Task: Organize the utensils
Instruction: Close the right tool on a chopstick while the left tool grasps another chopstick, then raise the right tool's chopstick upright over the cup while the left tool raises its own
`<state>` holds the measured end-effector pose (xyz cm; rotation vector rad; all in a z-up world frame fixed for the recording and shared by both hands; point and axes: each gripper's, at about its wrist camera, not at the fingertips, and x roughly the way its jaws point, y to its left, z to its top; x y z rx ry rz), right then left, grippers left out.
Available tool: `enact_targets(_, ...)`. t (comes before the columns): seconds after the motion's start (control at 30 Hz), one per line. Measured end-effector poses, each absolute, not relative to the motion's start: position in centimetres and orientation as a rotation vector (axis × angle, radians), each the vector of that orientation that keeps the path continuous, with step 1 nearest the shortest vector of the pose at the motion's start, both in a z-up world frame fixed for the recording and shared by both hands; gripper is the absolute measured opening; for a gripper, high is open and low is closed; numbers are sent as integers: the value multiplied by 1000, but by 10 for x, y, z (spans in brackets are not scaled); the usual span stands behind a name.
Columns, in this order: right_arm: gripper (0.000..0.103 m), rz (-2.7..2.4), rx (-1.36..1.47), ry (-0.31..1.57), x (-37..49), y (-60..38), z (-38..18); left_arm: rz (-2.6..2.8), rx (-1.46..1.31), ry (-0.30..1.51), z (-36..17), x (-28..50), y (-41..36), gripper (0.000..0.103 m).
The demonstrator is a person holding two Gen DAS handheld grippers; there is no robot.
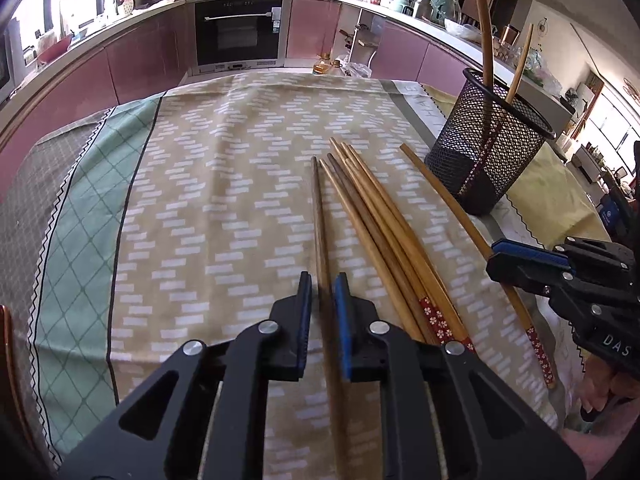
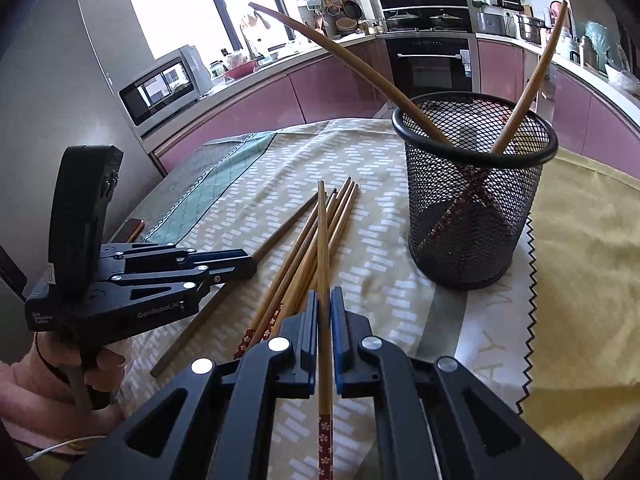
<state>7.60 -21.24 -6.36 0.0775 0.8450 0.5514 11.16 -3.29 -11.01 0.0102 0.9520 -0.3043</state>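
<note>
Several wooden chopsticks (image 1: 372, 232) lie in a loose bundle on the patterned cloth (image 1: 224, 184), some with red flowered ends. A black mesh holder (image 1: 486, 148) stands at the right with two chopsticks (image 2: 516, 112) leaning in it. My left gripper (image 1: 323, 292) straddles a dark plain chopstick (image 1: 320, 216), jaws narrowly apart around it. My right gripper (image 2: 324, 304) is closed on one red-ended chopstick (image 2: 322, 240), which points toward the holder (image 2: 476, 192). The left gripper (image 2: 236, 264) shows low over the dark chopstick in the right wrist view.
The cloth covers a round table (image 2: 592, 264) with a yellow cover at the right. A phone (image 2: 130, 229) lies at the table's far left edge. Kitchen counters and an oven (image 1: 240, 32) stand behind.
</note>
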Motion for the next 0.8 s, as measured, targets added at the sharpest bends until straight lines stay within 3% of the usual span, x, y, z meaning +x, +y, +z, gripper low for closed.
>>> enact_targets(0.37, 6, 571, 104, 705, 51, -236, -30, -332, -2, 941, -102, 119, -39, 8)
enact_targets(0.8, 6, 542, 186, 533, 45, -281, 10, -586, -125, 764, -13, 81, -24, 7)
